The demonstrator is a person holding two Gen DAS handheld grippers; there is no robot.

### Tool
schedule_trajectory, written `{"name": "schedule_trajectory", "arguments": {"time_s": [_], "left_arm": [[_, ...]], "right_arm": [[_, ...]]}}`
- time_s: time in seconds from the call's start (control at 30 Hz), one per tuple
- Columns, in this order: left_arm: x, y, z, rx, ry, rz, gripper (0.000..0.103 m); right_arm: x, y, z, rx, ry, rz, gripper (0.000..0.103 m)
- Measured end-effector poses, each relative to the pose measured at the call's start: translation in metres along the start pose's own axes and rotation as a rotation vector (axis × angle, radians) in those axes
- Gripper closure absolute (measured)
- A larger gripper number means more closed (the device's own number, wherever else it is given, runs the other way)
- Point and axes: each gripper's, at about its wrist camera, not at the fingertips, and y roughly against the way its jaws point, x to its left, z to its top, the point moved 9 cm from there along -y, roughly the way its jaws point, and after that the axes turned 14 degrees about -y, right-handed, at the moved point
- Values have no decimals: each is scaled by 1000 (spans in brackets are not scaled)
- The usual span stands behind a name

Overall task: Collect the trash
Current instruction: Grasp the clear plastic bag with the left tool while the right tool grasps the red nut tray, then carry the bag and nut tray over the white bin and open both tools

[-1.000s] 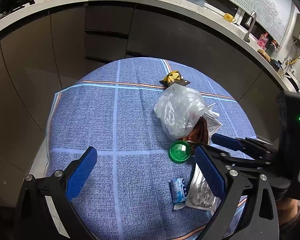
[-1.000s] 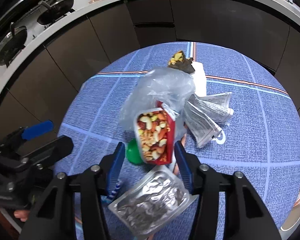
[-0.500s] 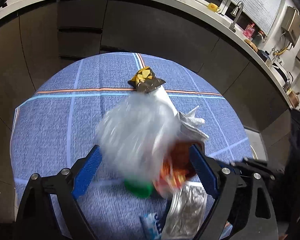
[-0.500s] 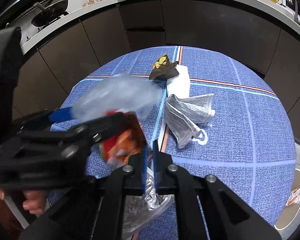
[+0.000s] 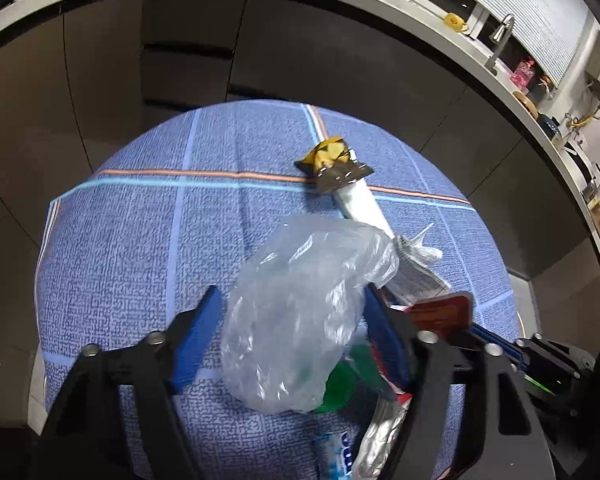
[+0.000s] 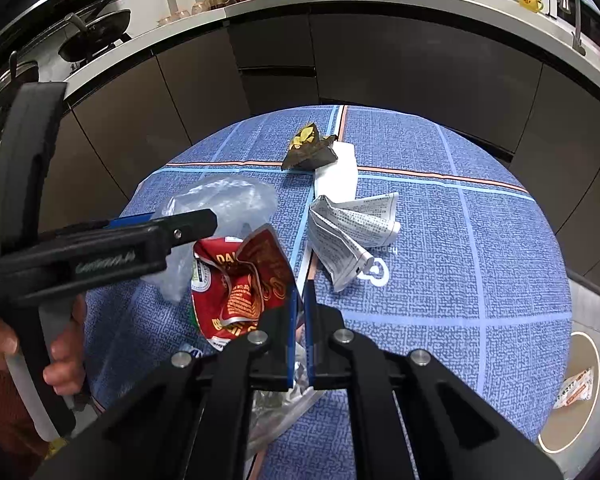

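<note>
A crumpled clear plastic bag [image 5: 300, 312] lies on the blue checked tablecloth [image 5: 140, 248]. My left gripper [image 5: 292, 296] straddles it and its jaws are closing; the left pad [image 5: 198, 336] still stands just clear of the plastic. My right gripper [image 6: 299, 284] is shut on the edge of a crumpled red snack packet [image 6: 236, 288], held just above the cloth beside the bag [image 6: 228, 204]. The same packet [image 5: 440, 312] shows at the right of the left wrist view. The left gripper's finger [image 6: 180, 226] crosses over the bag.
On the cloth lie a yellow-black wrapper [image 6: 310, 148], a white sheet [image 6: 338, 172], crumpled printed paper [image 6: 348, 232], a green lid [image 5: 340, 384], a silver foil pouch [image 6: 280, 404] and a blue-white wrapper [image 5: 336, 452]. A round bin [image 6: 572, 392] stands on the floor at the right. Dark cabinets curve behind the table.
My right gripper has closed on the red snack packet and raised it, crumpled. My left gripper has moved forward around the plastic bag and its jaws have narrowed.
</note>
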Motion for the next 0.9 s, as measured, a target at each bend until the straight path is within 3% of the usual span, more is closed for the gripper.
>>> {"name": "schedule_trajectory", "arguments": {"time_s": [0.1, 0.17, 0.2, 0.6, 0.9], "left_arm": [[3, -1, -6, 26, 16, -24, 63], [2, 0, -11, 37, 19, -35, 93], [1, 1, -11, 41, 23, -43, 97], [-49, 66, 11, -94, -93, -59, 101], [-146, 94, 33, -175, -255, -159, 101]], "right_arm": [[0, 6, -2, -15, 9, -9, 98], [-1, 10, -2, -24, 10, -13, 98], [-2, 13, -2, -31, 8, -13, 98], [-30, 80, 9, -175, -56, -21, 98], [-89, 142, 14, -302, -150, -92, 98]]}}
